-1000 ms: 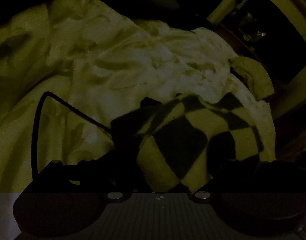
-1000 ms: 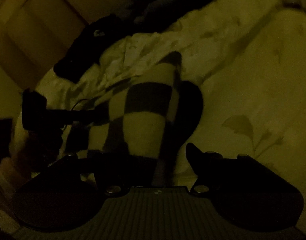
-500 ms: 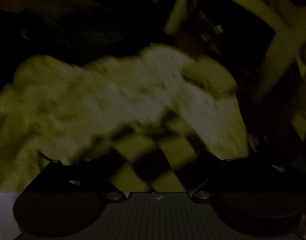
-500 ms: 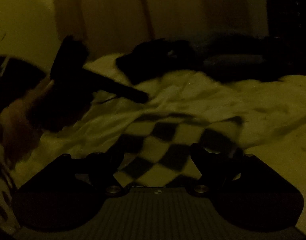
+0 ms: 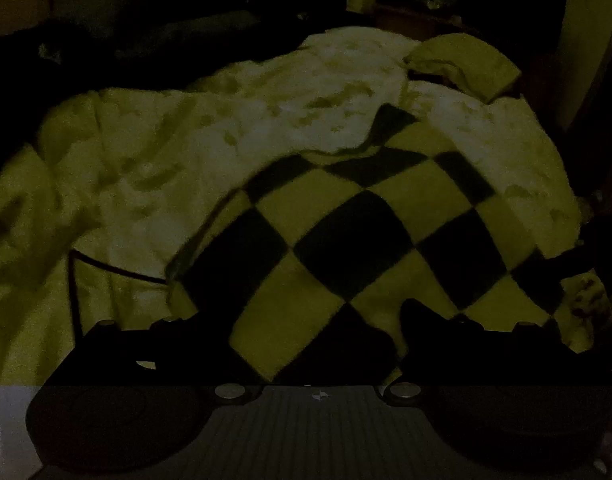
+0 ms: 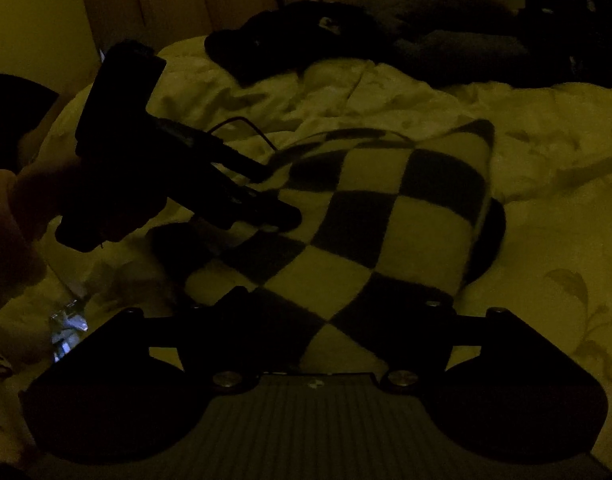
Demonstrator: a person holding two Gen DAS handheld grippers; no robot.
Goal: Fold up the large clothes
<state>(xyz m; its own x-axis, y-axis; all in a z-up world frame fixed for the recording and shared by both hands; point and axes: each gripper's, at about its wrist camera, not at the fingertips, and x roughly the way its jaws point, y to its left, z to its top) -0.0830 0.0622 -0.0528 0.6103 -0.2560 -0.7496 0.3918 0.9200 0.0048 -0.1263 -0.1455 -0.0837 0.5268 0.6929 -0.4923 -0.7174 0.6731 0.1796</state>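
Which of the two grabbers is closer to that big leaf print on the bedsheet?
Right. The right gripper sits just left of the leaf print; the left gripper is across the checkered cloth, farther left.

1. A bed covered by a pale, rumpled duvet [image 5: 194, 152] with a faint leaf print carries everything.
2. A checkered garment [image 5: 345, 232] lies spread on the duvet.
3. Beyond the garment, dark clothing [image 6: 290, 44] is heaped at the far edge.
4. A thin black cable [image 5: 106, 268] runs over the duvet just beside the garment.
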